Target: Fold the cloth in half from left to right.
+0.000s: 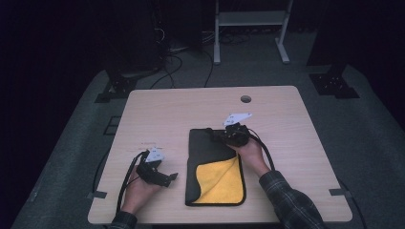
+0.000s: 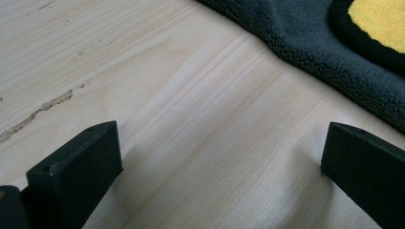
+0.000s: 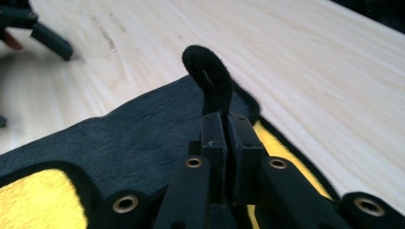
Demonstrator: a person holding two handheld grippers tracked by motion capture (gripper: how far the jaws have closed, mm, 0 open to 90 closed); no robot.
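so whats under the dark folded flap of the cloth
Yellow cloth shows below the dark flap, running under it; how far is hidden. The right claw pinches its corner.

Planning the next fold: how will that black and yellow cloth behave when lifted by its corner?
Probably floppy: the cloth bends into a loop where the right claw pinches its corner. Likely light and fleecy, so it should drape, not slide stiffly across the table.

The surface (image 1: 162,109) lies bare behind and to both sides of the cloth (image 1: 210,152); the left gripper (image 1: 173,178) rests just beside the cloth's left edge.
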